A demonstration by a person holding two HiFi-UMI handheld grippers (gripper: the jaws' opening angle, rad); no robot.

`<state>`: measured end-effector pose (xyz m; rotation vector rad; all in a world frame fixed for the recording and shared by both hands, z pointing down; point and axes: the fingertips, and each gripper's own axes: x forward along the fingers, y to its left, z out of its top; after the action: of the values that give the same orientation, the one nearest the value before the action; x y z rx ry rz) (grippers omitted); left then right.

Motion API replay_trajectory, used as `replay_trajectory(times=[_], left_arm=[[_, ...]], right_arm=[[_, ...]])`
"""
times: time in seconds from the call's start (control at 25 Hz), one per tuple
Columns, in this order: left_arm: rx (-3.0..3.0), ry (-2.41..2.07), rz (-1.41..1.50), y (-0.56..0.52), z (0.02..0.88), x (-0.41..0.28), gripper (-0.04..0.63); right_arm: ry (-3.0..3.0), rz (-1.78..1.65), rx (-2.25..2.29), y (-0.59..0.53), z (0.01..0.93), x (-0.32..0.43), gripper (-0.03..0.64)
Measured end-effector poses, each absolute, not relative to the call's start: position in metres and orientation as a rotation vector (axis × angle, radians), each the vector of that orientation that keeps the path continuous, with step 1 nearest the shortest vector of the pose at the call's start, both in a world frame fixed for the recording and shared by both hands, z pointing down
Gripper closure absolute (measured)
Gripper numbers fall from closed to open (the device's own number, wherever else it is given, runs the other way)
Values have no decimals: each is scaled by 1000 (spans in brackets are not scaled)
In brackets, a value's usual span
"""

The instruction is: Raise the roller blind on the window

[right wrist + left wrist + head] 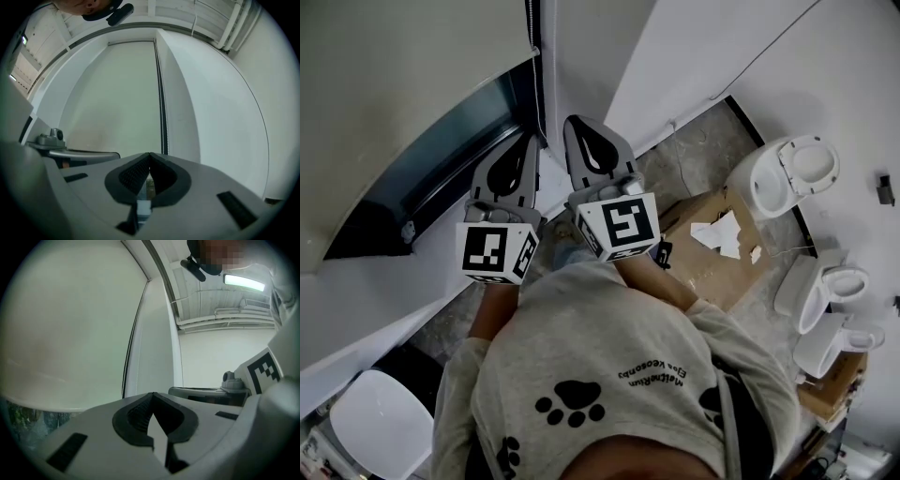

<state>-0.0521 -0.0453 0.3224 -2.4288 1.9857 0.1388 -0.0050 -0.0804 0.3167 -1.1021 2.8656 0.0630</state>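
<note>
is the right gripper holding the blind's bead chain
No, the right gripper is shut with nothing in it, and the bead chain hangs free beyond its tips.

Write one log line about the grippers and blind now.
left gripper: shut, empty | right gripper: shut, empty | bead chain: not held | roller blind: mostly down

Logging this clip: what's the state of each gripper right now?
Left gripper: closed, holding nothing.
Right gripper: closed, holding nothing.

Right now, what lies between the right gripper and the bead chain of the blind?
Nothing: that stretch is bare. The right gripper view shows the chain hanging ahead of the shut right gripper, nothing in between.
</note>
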Motion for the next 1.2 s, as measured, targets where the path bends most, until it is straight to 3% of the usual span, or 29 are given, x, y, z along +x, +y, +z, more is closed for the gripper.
replay_trajectory(times=[0.84, 0.88, 0.96, 1.2], left_arm=[[-2472, 1938, 168, -135, 331, -86, 588], [-2480, 1927, 165, -137, 331, -88, 588], [-2498, 1905, 156, -141, 328, -92, 588], [-2548, 1853, 133, -153, 316, -107, 588]], right_arm=[[2872, 25, -1200, -165, 339, -47, 604], [2867, 2, -1198, -166, 339, -49, 597], [2858, -52, -1204, -170, 339, -55, 501], [2838, -88, -1398, -195, 335, -66, 499]])
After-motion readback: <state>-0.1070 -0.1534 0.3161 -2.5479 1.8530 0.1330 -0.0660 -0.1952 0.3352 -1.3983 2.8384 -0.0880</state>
